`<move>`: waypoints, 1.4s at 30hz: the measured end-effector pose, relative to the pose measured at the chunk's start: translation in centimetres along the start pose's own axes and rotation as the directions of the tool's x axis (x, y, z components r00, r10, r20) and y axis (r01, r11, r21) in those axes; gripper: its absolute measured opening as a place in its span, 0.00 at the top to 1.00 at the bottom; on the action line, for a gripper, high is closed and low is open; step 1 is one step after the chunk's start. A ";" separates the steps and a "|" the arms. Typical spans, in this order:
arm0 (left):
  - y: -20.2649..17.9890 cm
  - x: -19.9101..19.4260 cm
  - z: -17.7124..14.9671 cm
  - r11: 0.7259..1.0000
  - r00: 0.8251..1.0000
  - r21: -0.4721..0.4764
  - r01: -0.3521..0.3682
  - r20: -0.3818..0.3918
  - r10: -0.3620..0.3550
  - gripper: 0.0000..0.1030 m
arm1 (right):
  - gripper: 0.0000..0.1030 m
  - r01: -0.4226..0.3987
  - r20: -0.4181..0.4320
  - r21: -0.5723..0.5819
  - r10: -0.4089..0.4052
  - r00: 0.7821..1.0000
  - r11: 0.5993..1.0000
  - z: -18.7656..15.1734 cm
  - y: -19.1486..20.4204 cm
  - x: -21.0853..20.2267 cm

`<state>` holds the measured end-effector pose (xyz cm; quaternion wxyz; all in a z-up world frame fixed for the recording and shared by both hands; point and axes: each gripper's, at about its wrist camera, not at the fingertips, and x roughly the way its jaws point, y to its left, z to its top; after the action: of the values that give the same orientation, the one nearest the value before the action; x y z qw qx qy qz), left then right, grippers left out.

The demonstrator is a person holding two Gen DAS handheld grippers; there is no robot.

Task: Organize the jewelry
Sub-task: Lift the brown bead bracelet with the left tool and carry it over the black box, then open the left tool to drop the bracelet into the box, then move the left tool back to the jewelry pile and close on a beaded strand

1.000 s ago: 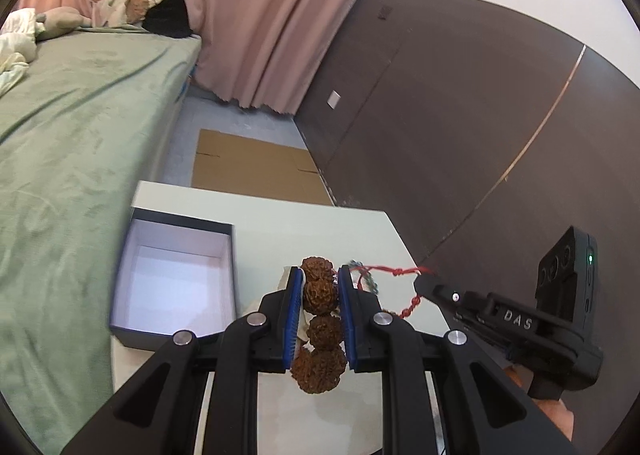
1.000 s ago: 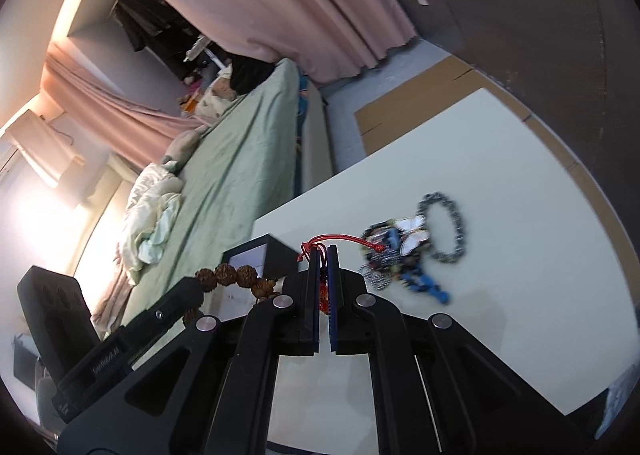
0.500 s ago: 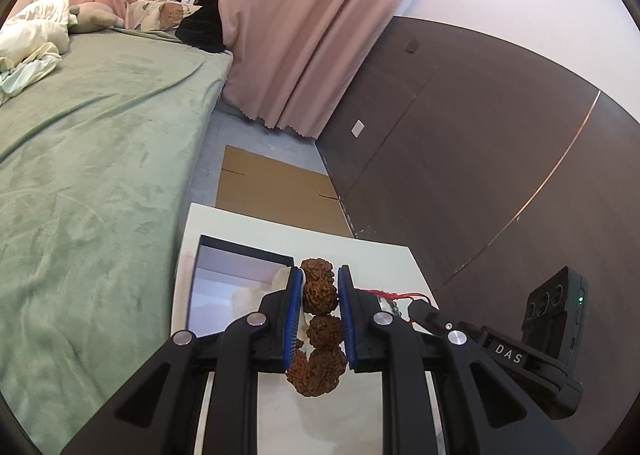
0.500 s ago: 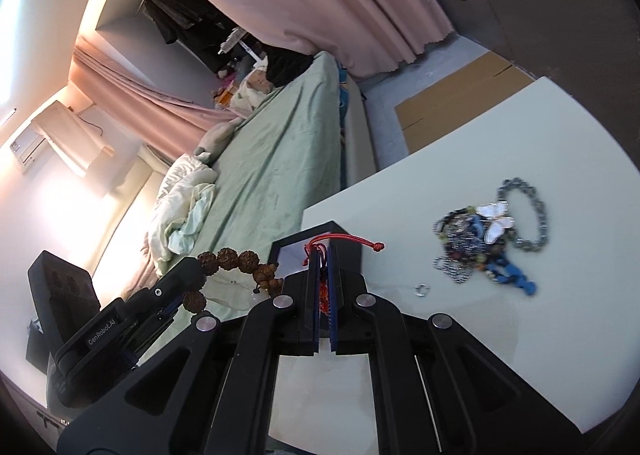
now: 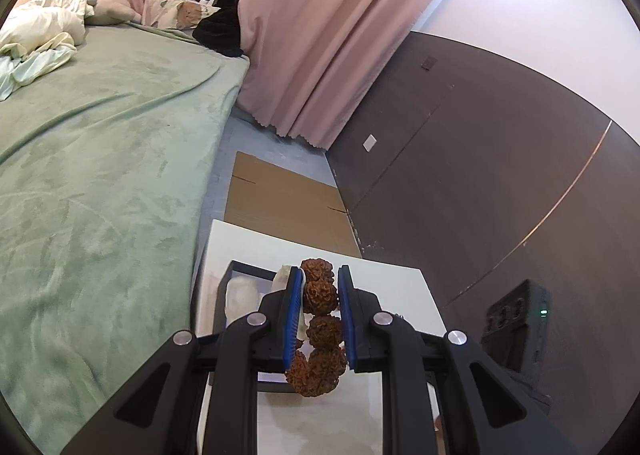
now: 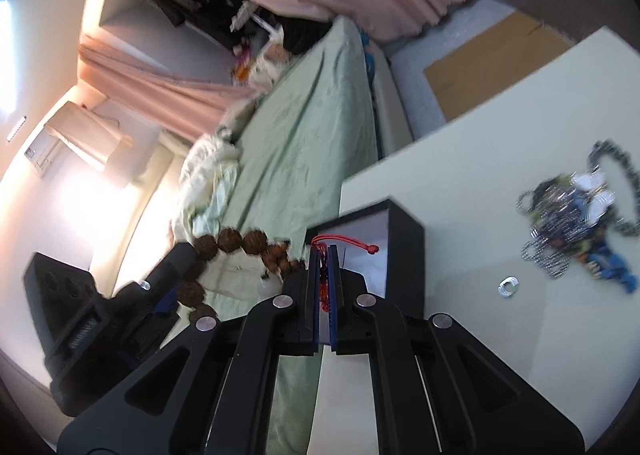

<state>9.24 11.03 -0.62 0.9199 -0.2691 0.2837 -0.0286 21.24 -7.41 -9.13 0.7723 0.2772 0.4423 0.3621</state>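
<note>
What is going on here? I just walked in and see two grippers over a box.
A person is sorting jewelry with two handheld grippers. The left gripper is shut on a brown seed-bead bracelet, and the right gripper is shut on a red cord bracelet. Both are held above the open black box on the white table. A tangled jewelry pile and a small ring remain on the table.

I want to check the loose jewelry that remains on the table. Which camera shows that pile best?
The right wrist view: the tangled jewelry pile lies on the white table, with a small ring apart from it. The left wrist view does not show the pile; its gripper and brown bead bracelet fill the foreground.
</note>
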 end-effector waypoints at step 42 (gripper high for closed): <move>-5.5 6.7 -3.4 0.995 0.992 0.092 0.039 -0.121 -0.028 0.51 | 0.26 0.318 0.116 0.125 -0.332 0.936 0.940 1.3 -7.4 -12.0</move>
<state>13.60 3.36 -3.53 0.9124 -0.2277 0.3321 -0.0735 20.53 -21.54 -8.33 0.8342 0.2640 0.4470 0.1862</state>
